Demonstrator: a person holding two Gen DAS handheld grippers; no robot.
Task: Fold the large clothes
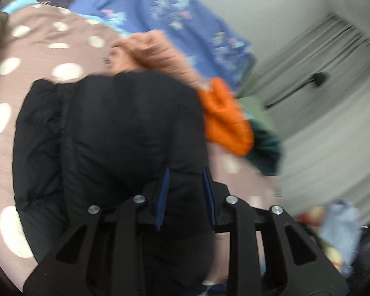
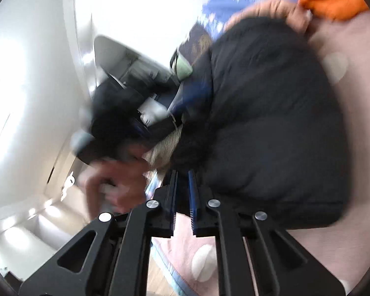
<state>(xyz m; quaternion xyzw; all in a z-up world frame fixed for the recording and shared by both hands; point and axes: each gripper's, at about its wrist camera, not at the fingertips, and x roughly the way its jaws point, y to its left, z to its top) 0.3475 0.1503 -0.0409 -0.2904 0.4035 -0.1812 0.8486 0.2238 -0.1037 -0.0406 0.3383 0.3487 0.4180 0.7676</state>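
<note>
From the left wrist we see the black padded jacket [image 1: 106, 133] lying bunched on the pink spotted cover [image 1: 37, 49], taking up most of the near middle of the bed. Our left gripper [image 1: 186, 172] has its blue-lined fingers [image 1: 163, 192] drawn in on a fold of that jacket, with black fabric filling the gap between them, so we read it as clamped on the jacket. Bare pink cover lies open to the left and far left of the jacket. On the right the room is tighter: a salmon knitted garment [image 1: 155, 49] touches the jacket's far edge, an orange garment [image 1: 224, 120] lies just beside its right edge, and a dark green cloth [image 1: 266, 148] sits beyond that at the bed's right side. A blue patterned blanket [image 1: 165, 17] covers the far part, and a pale wall [image 1: 308, 98] closes the right. The picture is blurred. From the right wrist we see the same jacket [image 2: 271, 123] heaped to the right, with bare cover near us and along the right edge. Our right gripper [image 2: 183, 172] has its fingers nearly together at the jacket's near-left edge; we cannot tell whether cloth is caught there. To the left the other gripper [image 2: 125, 123] and a hand [image 2: 116, 182] crowd the space, blurred.
</note>
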